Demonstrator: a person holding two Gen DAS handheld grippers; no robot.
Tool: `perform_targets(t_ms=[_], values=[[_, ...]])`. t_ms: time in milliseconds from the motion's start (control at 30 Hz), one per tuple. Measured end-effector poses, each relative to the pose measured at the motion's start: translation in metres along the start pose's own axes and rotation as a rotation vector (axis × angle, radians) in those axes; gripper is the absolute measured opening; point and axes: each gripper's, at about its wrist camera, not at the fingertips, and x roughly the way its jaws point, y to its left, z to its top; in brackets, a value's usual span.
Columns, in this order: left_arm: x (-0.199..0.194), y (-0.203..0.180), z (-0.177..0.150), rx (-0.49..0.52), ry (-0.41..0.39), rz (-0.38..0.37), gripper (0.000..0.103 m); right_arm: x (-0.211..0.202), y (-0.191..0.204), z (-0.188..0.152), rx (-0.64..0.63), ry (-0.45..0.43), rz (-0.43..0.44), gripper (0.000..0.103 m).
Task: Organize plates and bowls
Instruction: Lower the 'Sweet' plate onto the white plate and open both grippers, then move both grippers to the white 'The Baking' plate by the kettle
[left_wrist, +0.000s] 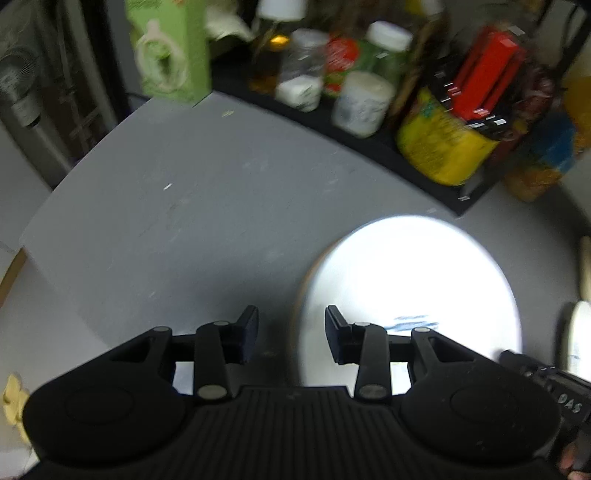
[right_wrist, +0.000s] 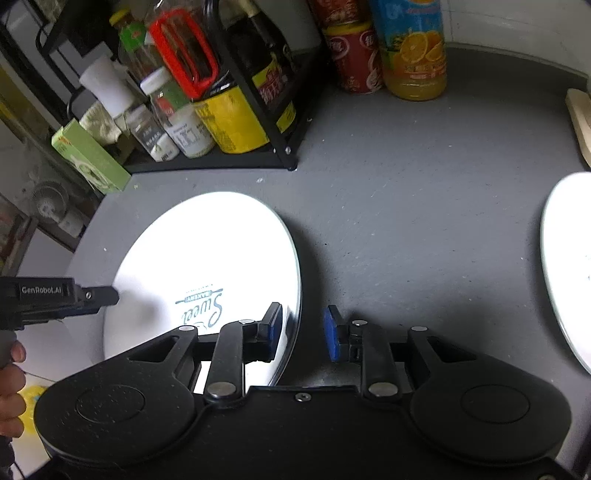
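A white plate with blue "Sweet" lettering (right_wrist: 207, 266) lies on the grey counter; it also shows in the left wrist view (left_wrist: 410, 280). My right gripper (right_wrist: 303, 332) is open, its jaws straddling the plate's right rim. My left gripper (left_wrist: 291, 334) is open and empty, just left of the plate's left rim; its finger (right_wrist: 98, 295) shows at that rim in the right wrist view. A second white plate (right_wrist: 569, 266) lies at the far right, also in the left wrist view (left_wrist: 580, 336).
A black rack (right_wrist: 221, 164) with jars and bottles stands at the back, beside a green box (right_wrist: 90, 157). A red can (right_wrist: 354, 55) and an orange juice bottle (right_wrist: 413, 48) stand behind. A wooden board (right_wrist: 581, 118) lies at the right edge. The counter ends at the left.
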Motion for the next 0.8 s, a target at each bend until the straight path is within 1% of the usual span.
perform_targets(t_ms=[67,100,133,200,233,300,367,433,567,633,800], values=[[-0.005,-0.009,0.003,0.02,-0.016,-0.018,0.038,-0.007,-0.004,0.0,0.012,-0.012,0.002,0.039],[-0.007,-0.015,0.004,0.034,-0.024,-0.016,0.041,-0.012,-0.006,0.0,0.016,-0.019,0.002,0.049],[-0.009,-0.022,0.006,0.052,-0.03,-0.011,0.043,-0.016,-0.008,0.0,0.019,-0.027,0.003,0.054],[-0.012,-0.034,0.008,0.079,-0.032,-0.01,0.053,-0.025,-0.012,0.0,0.027,-0.038,0.001,0.058],[-0.013,-0.041,0.009,0.091,-0.032,-0.018,0.055,-0.029,-0.015,-0.001,0.033,-0.042,-0.001,0.063],[-0.016,-0.054,0.007,0.118,-0.025,-0.03,0.064,-0.038,-0.02,-0.001,0.044,-0.054,-0.007,0.07],[-0.018,-0.066,0.004,0.147,-0.011,-0.036,0.071,-0.047,-0.025,-0.002,0.051,-0.068,-0.013,0.074],[-0.02,-0.079,0.001,0.177,-0.004,-0.051,0.072,-0.055,-0.03,-0.003,0.064,-0.078,-0.028,0.081],[-0.023,-0.1,-0.006,0.221,0.007,-0.088,0.073,-0.071,-0.042,-0.006,0.089,-0.101,-0.058,0.083],[-0.025,-0.108,-0.009,0.23,0.015,-0.106,0.074,-0.079,-0.048,-0.007,0.098,-0.119,-0.077,0.089],[-0.031,-0.134,-0.016,0.287,0.016,-0.144,0.074,-0.101,-0.065,-0.01,0.137,-0.159,-0.113,0.089]])
